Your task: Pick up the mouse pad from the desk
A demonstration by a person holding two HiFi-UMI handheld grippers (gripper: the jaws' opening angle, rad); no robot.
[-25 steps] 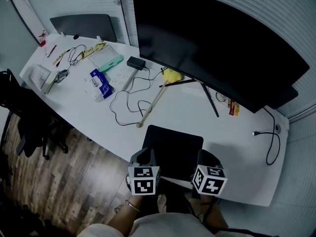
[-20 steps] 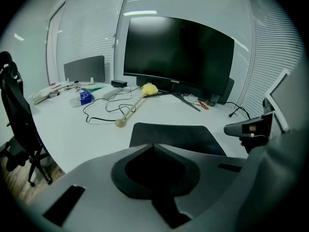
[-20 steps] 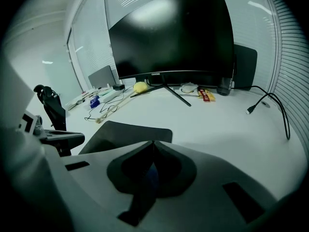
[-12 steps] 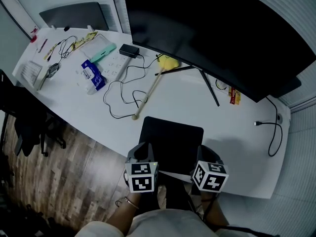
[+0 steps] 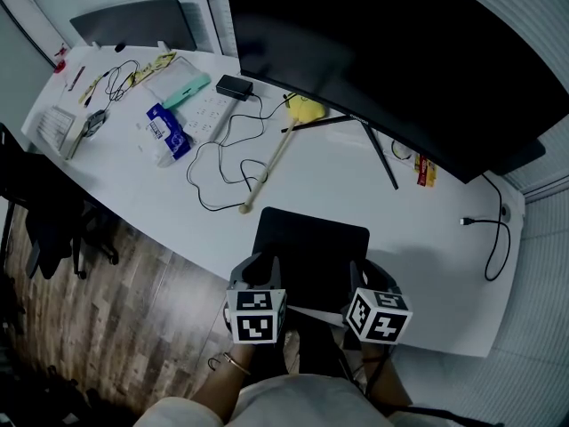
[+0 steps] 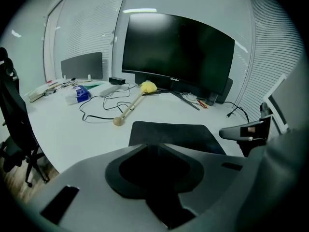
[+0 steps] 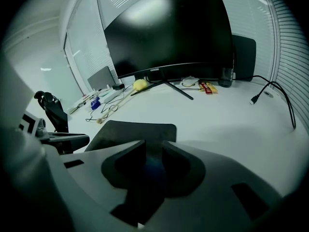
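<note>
Mouse pad (image 5: 311, 243): in the head view it is black and lies flat on the white desk (image 5: 418, 229), at the 6 o'clock edge, close to the person. The left gripper (image 5: 260, 274) sits at the pad's 7 o'clock corner. The right gripper (image 5: 360, 274) sits at its 5 o'clock corner. A big dark screen (image 5: 391, 52) stands at 12 o'clock. A yellow brush (image 5: 307, 111) lies at the pad's 11 o'clock.

In the left gripper view the pad lies just ahead of the jaws, at 12 o'clock. These jaws have just been opening. They stand a little apart, with nothing between them. The other gripper shows at 3 o'clock.

In the right gripper view the pad lies ahead at 11 o'clock. These jaws have just been opening too. They stand a little apart and hold nothing. A black cable (image 7: 275, 98) lies at 2 o'clock.
</note>
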